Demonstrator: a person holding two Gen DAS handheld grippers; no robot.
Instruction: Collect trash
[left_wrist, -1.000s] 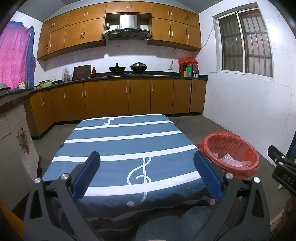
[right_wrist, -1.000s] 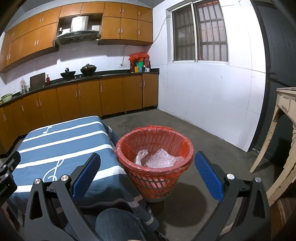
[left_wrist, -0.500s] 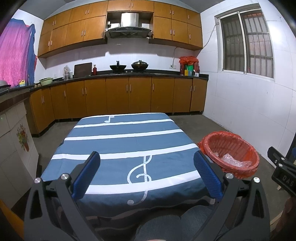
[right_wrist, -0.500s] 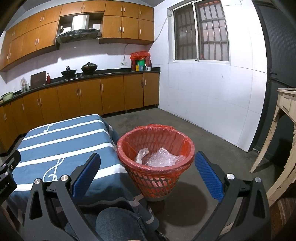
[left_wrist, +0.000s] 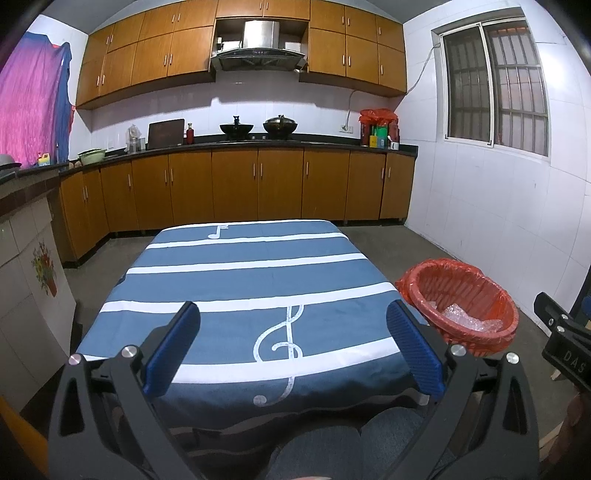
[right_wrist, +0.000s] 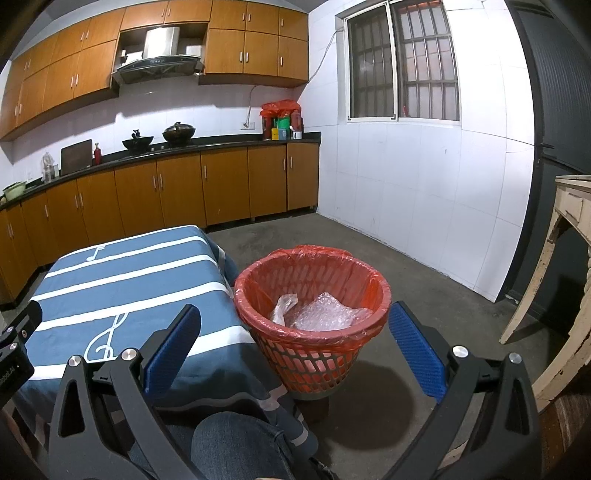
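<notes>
A red mesh bin (right_wrist: 312, 321) with a red plastic liner stands on the floor right of the table; it also shows in the left wrist view (left_wrist: 460, 302). Crumpled clear plastic trash (right_wrist: 325, 313) lies inside it. My left gripper (left_wrist: 293, 347) is open and empty, held above the near edge of the table with the blue striped cloth (left_wrist: 243, 280). My right gripper (right_wrist: 293, 347) is open and empty, held in front of the bin. No loose trash shows on the cloth.
Wooden kitchen cabinets (left_wrist: 236, 184) and a dark counter with pots run along the back wall. A white tiled wall (right_wrist: 424, 192) stands right. An old pale wooden table (right_wrist: 569, 266) stands at far right. My knee (right_wrist: 236, 443) is below the grippers.
Both views have tilted down a little, so table and bin sit slightly higher in frame. Both grippers stay open and empty.
</notes>
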